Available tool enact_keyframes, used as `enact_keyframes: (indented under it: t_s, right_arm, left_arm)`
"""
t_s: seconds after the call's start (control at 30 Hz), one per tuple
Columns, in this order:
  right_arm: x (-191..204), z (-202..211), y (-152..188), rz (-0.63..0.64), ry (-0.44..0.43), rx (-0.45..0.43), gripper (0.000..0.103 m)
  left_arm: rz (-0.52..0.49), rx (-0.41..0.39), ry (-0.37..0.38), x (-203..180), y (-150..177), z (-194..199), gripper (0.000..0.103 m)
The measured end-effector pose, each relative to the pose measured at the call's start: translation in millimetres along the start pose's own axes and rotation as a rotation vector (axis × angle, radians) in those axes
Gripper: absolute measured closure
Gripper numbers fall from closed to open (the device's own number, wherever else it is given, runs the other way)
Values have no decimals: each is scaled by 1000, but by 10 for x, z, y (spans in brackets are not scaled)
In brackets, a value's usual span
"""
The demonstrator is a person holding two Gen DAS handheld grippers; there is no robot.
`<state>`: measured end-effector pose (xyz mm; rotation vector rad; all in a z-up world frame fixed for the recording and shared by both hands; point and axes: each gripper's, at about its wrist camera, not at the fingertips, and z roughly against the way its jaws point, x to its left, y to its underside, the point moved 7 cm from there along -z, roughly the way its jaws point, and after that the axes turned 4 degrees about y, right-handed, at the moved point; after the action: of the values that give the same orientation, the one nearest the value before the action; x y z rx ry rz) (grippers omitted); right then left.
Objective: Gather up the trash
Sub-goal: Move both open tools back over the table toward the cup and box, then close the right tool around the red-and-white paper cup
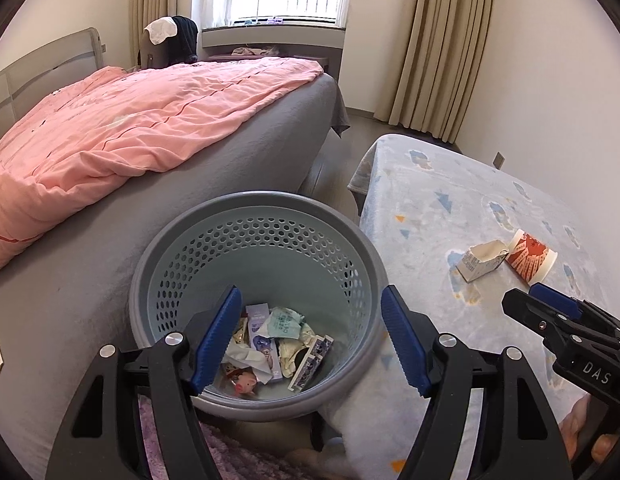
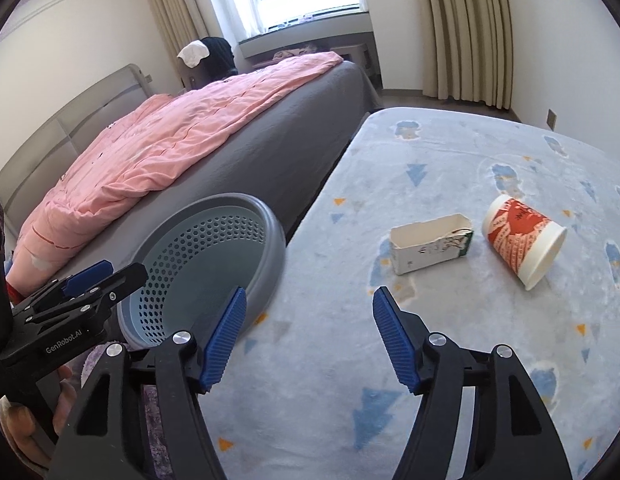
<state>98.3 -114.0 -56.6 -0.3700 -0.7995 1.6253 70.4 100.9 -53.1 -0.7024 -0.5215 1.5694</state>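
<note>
Two pieces of trash lay on our blue-patterned table cover (image 2: 450, 152): one torn white carton (image 2: 430, 243) on its side and, just beside it, one red-and-white paper cup (image 2: 522, 240), also tipped over, its printing too small for us to read. One grey perforated bin (image 1: 253, 248) stood between the table and the bed (image 1: 229, 148), which carried one pink quilt (image 1: 121, 124); inside the bin we counted several crumpled wrappers and small boxes (image 1: 269, 340), their lettering not legible. We held our left gripper (image 1: 312, 340) over the bin mouth with its jaws spread wide and nothing between them. Our right gripper (image 2: 305, 340) hung above the table cover, near the carton but apart from it, jaws likewise spread and empty. On the right gripper's body, seen from the left wrist, we read "DAS"; on the left gripper's body, seen from the right wrist, "GenRobot.AI".
</note>
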Motion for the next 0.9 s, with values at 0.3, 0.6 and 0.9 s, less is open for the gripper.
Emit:
enact_keyframes:
  t_s: [0.3,0.6,0.9]
  right_arm:
    - [-770,227,-144,-31,123,-47,31]
    - [-1455,19,-332,-30,208,20,25]
    - [-1653,-283,-581,86,229,92,15]
  left_arm:
    - [-58,3,50,-514,-31,-66,33]
    - [-83,23,60,-772,-52,-214,33]
    - [-104,46,59,-931,-48,-351,33]
